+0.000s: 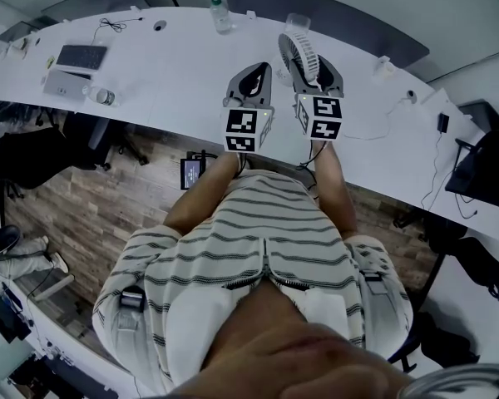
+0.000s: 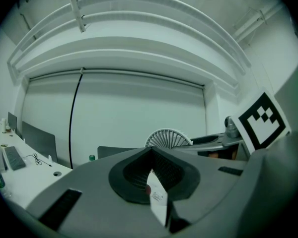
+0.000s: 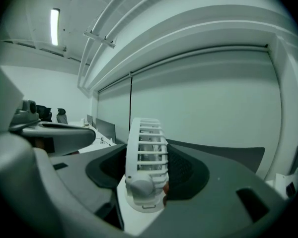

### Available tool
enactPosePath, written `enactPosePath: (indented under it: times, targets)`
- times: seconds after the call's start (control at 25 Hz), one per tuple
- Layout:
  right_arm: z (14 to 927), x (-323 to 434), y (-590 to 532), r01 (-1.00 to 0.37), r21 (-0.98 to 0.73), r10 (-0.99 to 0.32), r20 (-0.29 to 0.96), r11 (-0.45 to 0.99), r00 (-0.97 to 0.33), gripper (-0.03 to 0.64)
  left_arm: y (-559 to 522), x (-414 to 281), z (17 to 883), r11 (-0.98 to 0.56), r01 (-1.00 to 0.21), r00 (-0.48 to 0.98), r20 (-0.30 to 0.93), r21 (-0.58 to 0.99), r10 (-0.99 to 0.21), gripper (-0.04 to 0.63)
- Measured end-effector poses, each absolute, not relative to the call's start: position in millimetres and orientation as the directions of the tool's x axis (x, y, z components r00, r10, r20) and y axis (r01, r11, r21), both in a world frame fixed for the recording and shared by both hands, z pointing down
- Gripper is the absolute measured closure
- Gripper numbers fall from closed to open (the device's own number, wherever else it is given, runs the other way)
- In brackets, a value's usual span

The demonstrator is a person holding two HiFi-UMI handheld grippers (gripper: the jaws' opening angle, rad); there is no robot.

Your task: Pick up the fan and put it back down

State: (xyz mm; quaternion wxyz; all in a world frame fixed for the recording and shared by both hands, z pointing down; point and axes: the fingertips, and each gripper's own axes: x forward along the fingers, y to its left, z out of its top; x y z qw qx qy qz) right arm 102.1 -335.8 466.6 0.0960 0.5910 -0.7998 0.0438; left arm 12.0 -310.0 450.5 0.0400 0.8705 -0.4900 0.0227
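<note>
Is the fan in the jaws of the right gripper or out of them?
In. The right gripper view shows the fan clamped between the jaws of the right gripper.

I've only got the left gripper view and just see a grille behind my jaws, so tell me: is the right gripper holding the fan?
Observer: Yes. The right gripper view shows the right gripper closed on the small white fan, seen edge-on.
Operator: Is my left gripper touching it?
Observer: No. In the head view the left gripper sits beside the fan, apart from it, jaws together and empty.
</note>
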Motion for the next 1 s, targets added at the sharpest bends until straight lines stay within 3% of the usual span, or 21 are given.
enactPosePath:
  times: [1.0]
  targets:
    - [536.9, 92.1, -388.8, -0.842, 0.118, -0.814, 0.356, 0.527, -0.459, 0.385, -317.7, -1.6, 456.3, -0.488, -0.871, 0.491, 0.1, 0.055, -0.866, 0.588]
